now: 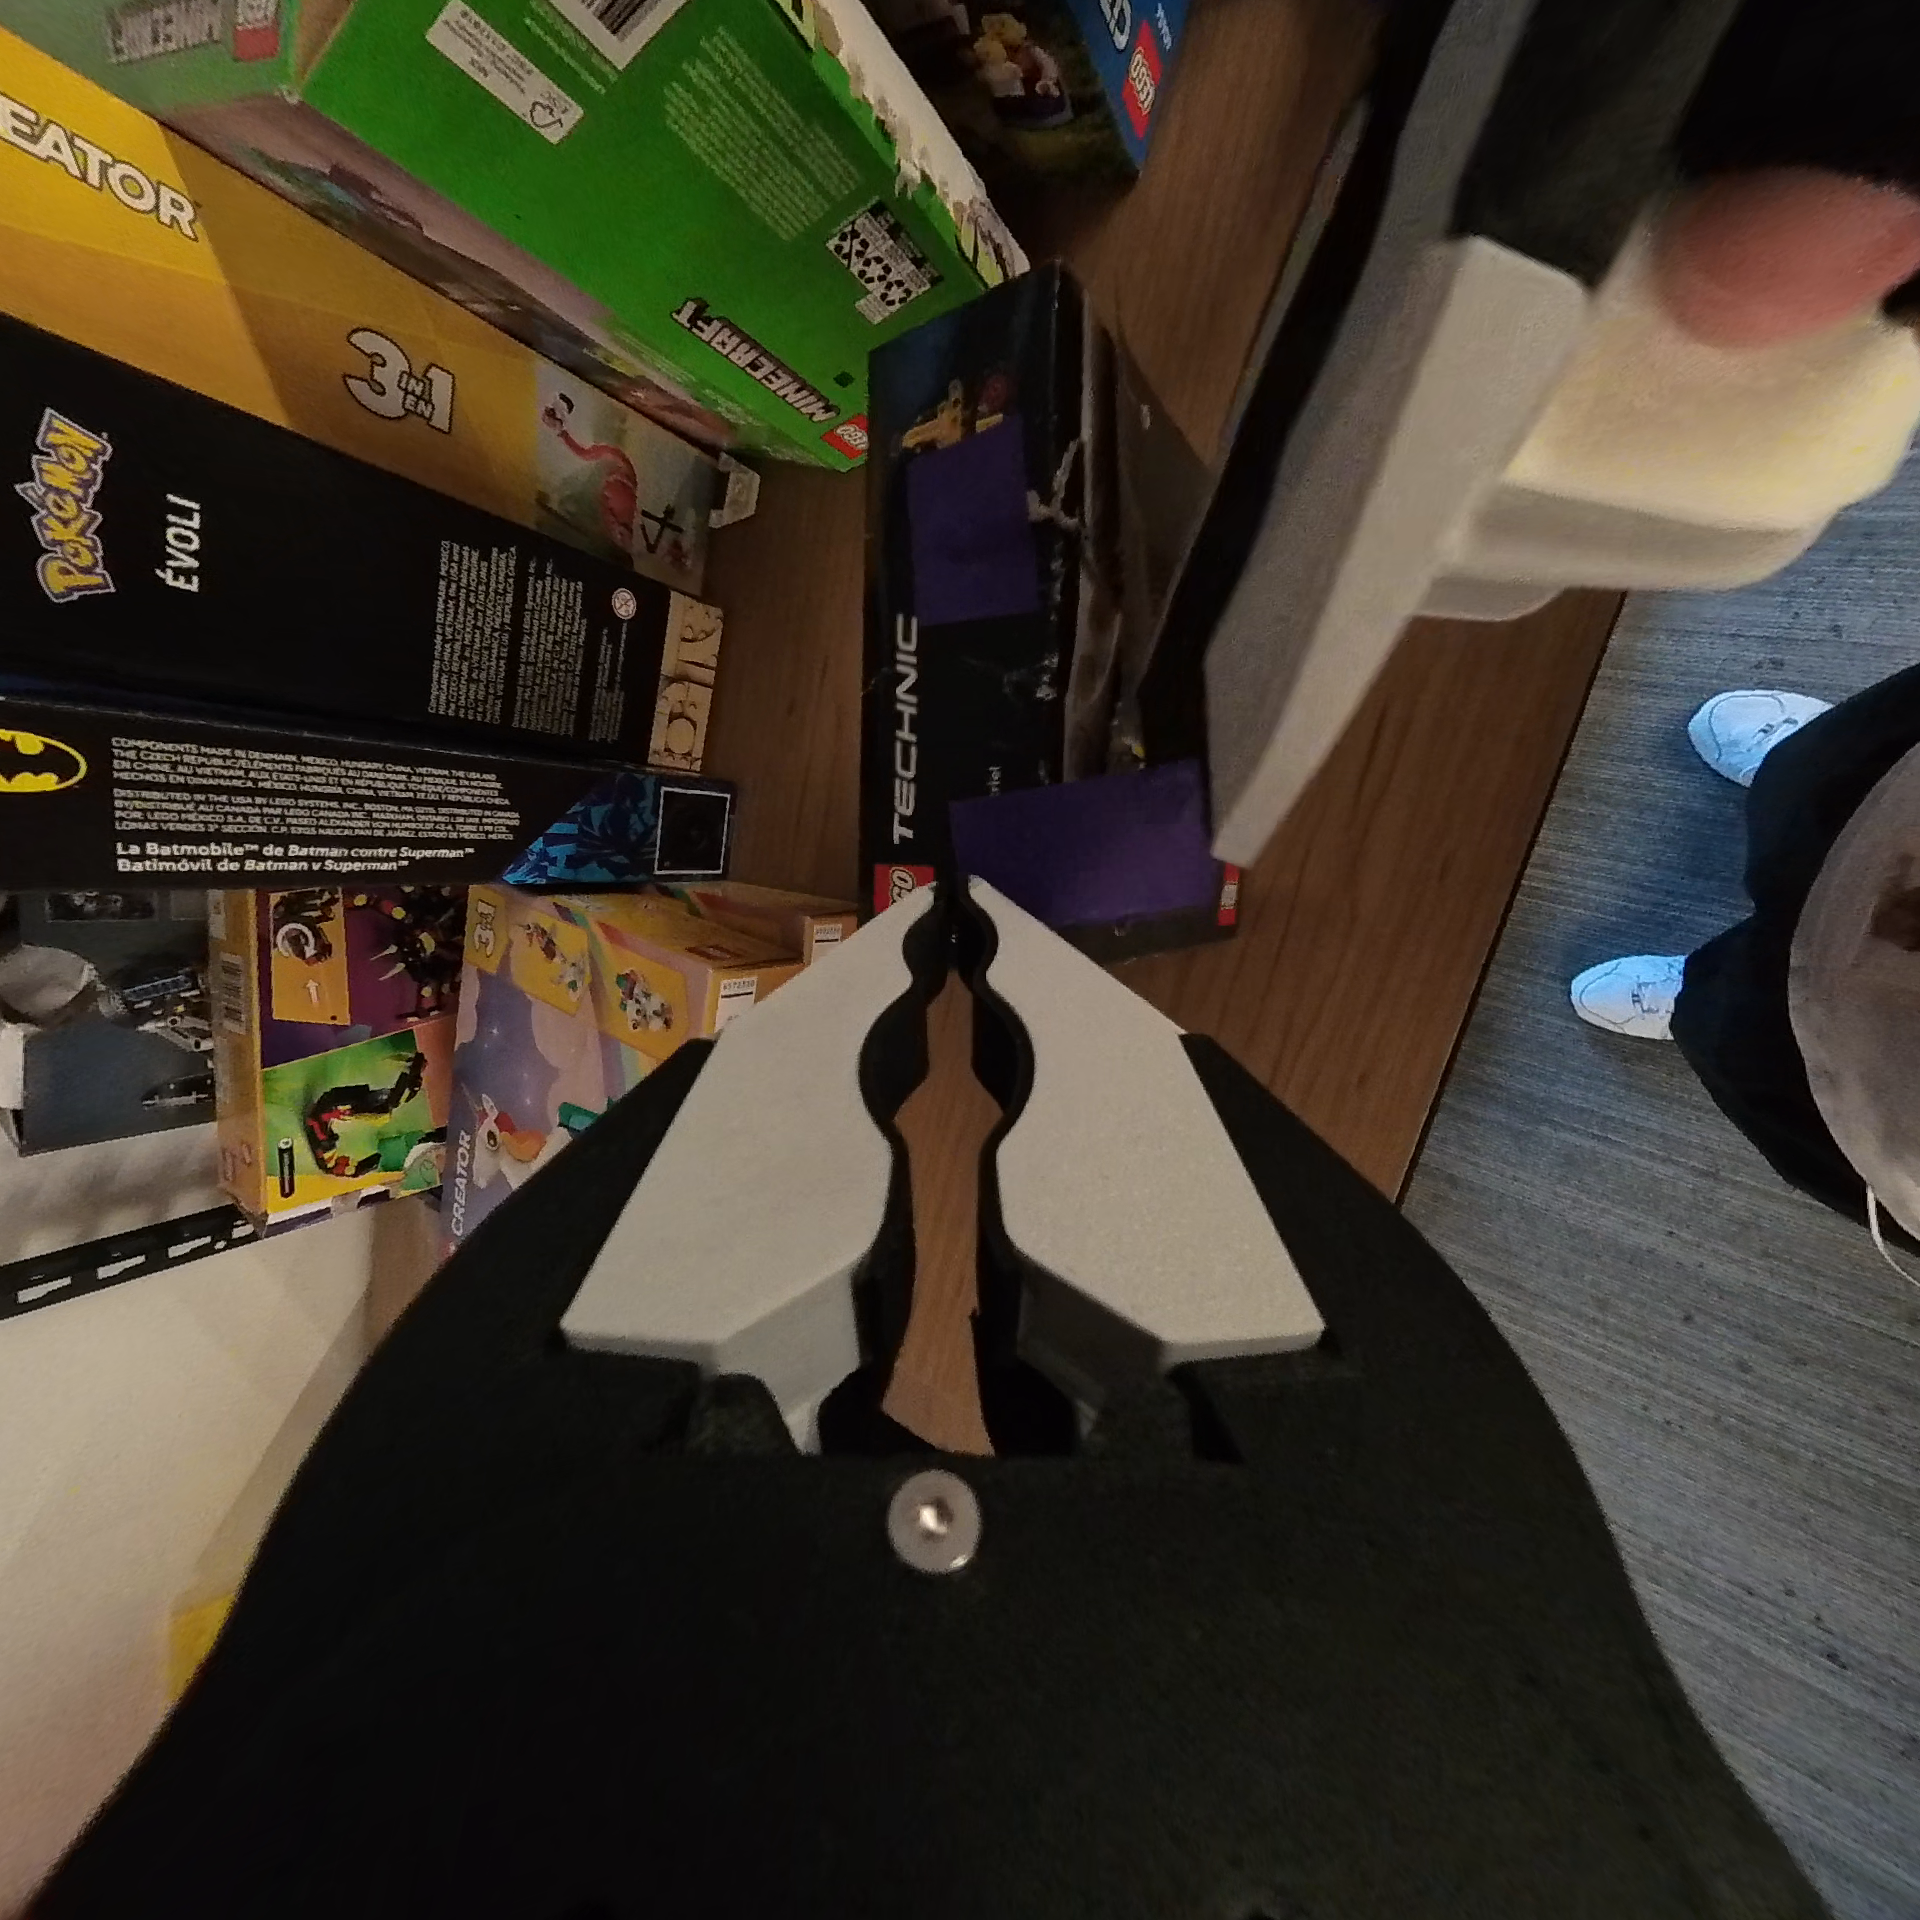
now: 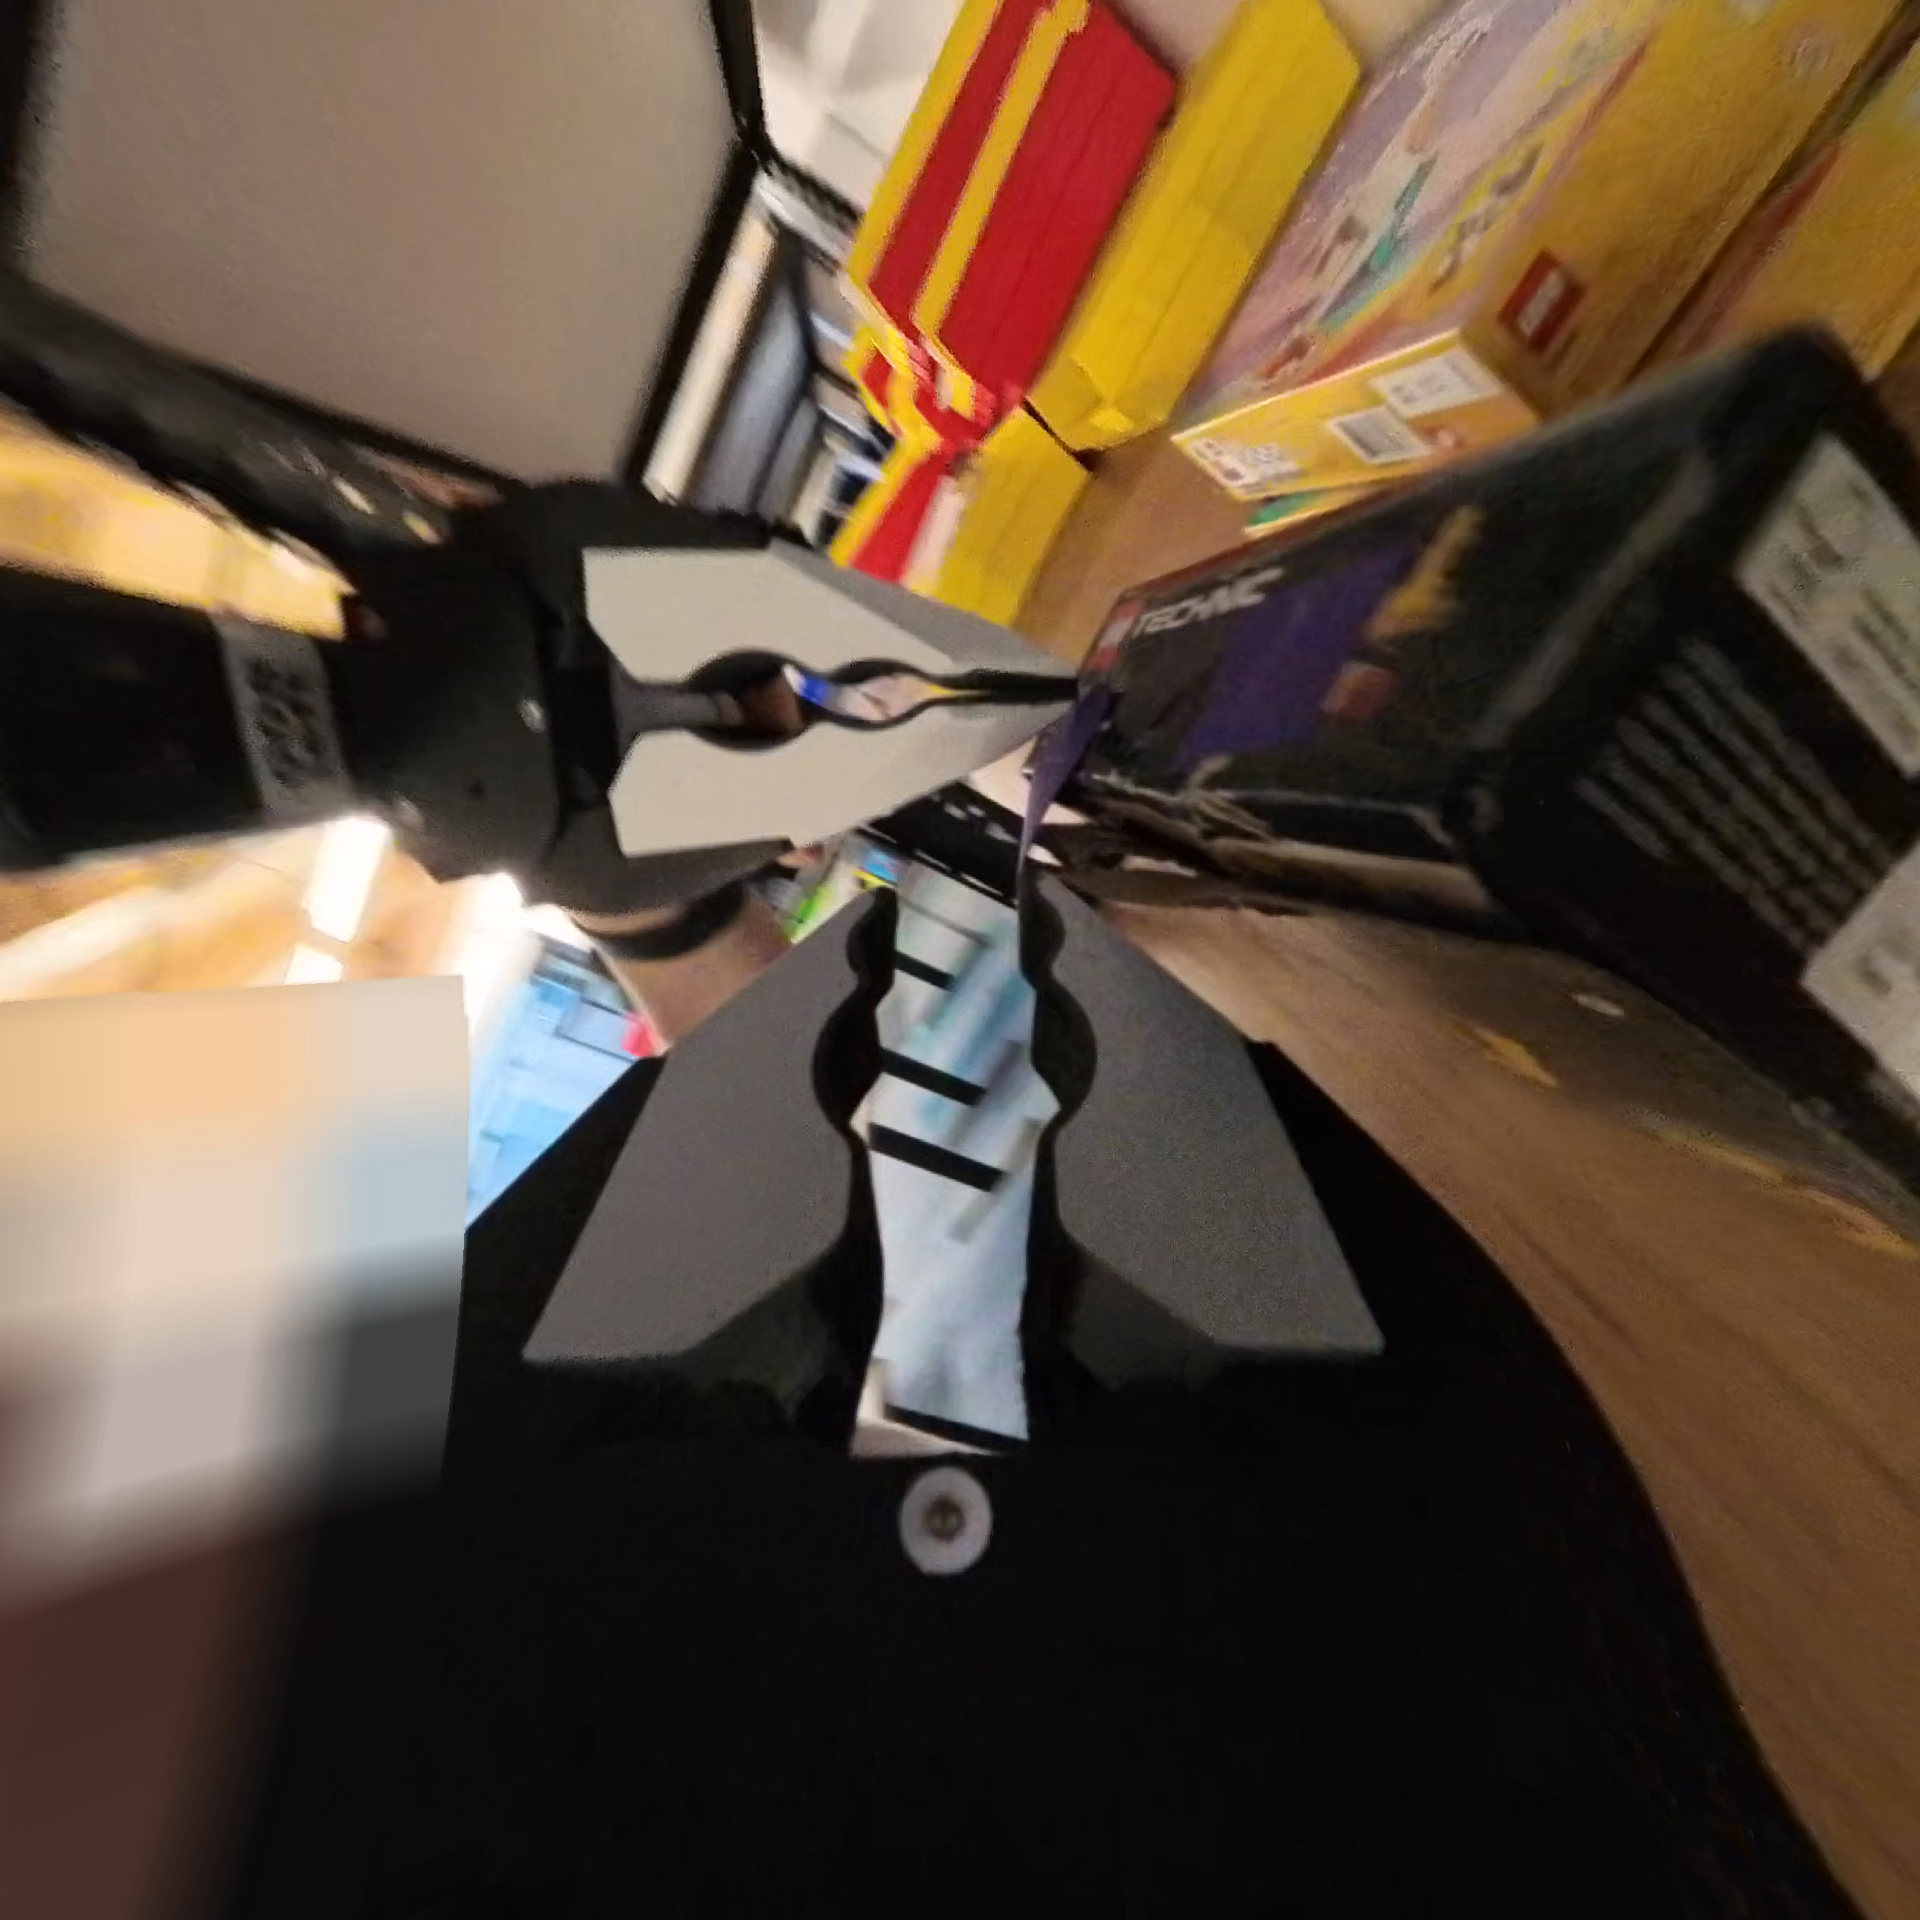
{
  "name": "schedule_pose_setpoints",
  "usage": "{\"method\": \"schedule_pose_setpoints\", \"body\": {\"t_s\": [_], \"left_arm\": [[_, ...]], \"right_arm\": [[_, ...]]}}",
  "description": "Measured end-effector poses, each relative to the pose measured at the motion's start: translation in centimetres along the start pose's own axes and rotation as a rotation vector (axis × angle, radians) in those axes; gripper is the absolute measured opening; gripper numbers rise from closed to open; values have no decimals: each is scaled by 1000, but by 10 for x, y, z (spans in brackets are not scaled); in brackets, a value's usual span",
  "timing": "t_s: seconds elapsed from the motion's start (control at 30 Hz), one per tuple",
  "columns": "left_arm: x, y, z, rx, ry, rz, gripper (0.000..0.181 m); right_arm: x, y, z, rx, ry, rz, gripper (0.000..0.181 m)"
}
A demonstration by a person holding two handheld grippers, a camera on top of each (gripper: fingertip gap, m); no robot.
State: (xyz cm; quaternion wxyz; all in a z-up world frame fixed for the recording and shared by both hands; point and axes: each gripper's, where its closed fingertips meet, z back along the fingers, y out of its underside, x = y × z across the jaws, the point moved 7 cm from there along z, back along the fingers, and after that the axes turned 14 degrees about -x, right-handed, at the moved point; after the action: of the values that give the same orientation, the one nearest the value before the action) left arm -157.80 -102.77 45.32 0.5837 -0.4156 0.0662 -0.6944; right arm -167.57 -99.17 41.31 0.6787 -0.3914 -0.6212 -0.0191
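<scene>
Left gripper (image 1: 953, 896) clenched on black box (image 1: 966, 623) corner; right gripper (image 2: 956, 904) parted, empty, beside box.

A bare strip of wooden table (image 1: 790, 665) ran between stacked colourful cardboard boxes (image 1: 343, 582) and a black box (image 1: 966, 623).

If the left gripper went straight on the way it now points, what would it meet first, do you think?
The left gripper is shut with its tips right at the near corner of the black and purple box on the wooden table, probably already touching it.
</scene>
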Motion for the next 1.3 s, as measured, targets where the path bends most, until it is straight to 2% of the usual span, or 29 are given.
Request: {"method": "schedule_pose_setpoints", "body": {"t_s": [0.17,0.3,0.53,0.77,0.83,0.9,0.93,1.0,1.07,1.17,1.3], "left_arm": [[-4,-4,0,-33,38,15,0],[-6,-7,-2,-57,39,18,0],[-6,-5,-3,-61,7,16,0],[-5,-4,-5,-60,-16,7,0],[-6,-5,-5,-65,-12,8,0],[-7,-6,-4,-65,-8,5,0],[-7,-6,-4,-63,-12,1,0],[-6,-6,-4,-64,-23,-8,0],[-6,-6,-4,-73,-38,-9,0],[-4,-6,-1,-113,-72,11,10],[-4,-6,12,-237,-90,126,12]], "right_arm": [[20,-4,8,86,131,371,33],[26,-6,11,87,173,438,42],[23,-5,15,-60,51,74,68],[22,-2,23,-150,40,-34,95],[23,-3,27,-160,22,-39,95],[26,-4,29,-122,7,57,91],[28,-7,31,-96,-14,124,79],[31,-17,35,-30,-83,292,26],[26,-37,37,1,-90,439,2],[25,-64,31,31,-86,573,0],[20,-62,5,273,9,702,0]]}}
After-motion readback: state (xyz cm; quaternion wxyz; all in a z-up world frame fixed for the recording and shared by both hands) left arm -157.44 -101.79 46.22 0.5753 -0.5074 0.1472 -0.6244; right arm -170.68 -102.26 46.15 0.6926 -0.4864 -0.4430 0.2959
